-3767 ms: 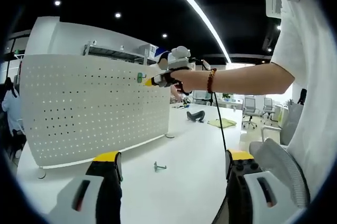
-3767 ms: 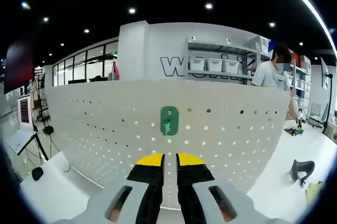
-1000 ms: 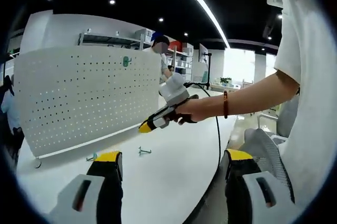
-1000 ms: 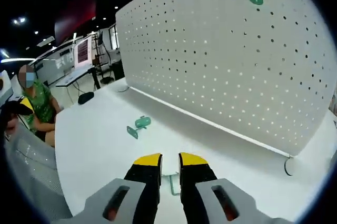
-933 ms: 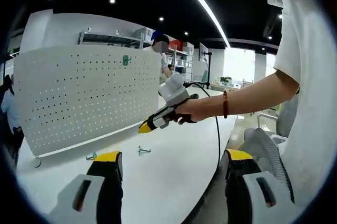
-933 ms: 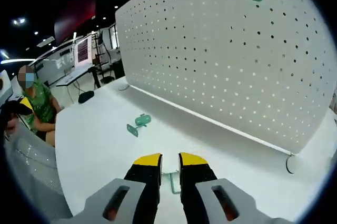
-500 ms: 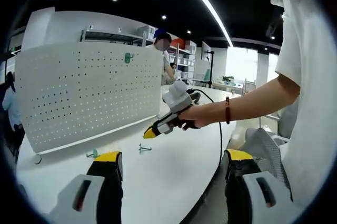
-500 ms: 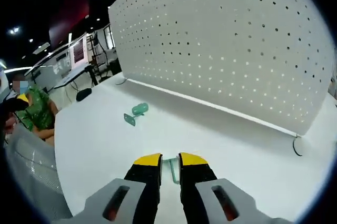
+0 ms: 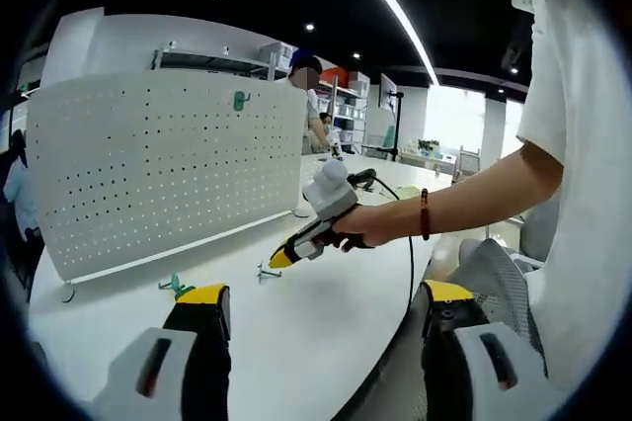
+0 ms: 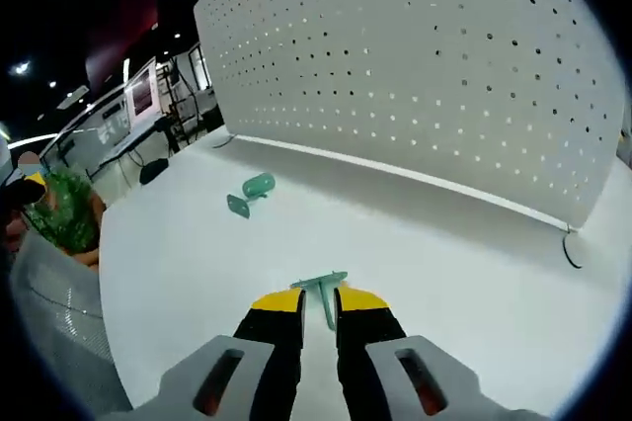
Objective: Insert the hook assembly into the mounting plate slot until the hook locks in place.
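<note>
The green hook (image 10: pixel 323 294) lies flat on the white table (image 10: pixel 474 283), a thin T-shaped piece with its crossbar away from the right gripper (image 10: pixel 318 304) and its stem running back between the two yellow-tipped jaws, which stand nearly closed around the stem; whether they already pinch it I cannot tell. It looks like a light, stiff, slim part, probably smooth enough to twist or slip under a loose pinch, so the stem just behind the crossbar seems the best place to take it, squarely and firmly. A second green hook (image 10: pixel 249 192) with a rounded plate rests on the table well off to the side, nearer the foot of the white pegboard (image 10: pixel 425 75), which stands upright behind. In the left gripper view a green hook on the board (image 9: pixel 239 100) already hangs high on it. The left gripper (image 9: pixel 314 304) hangs back over the near table, jaws wide apart and empty
</note>
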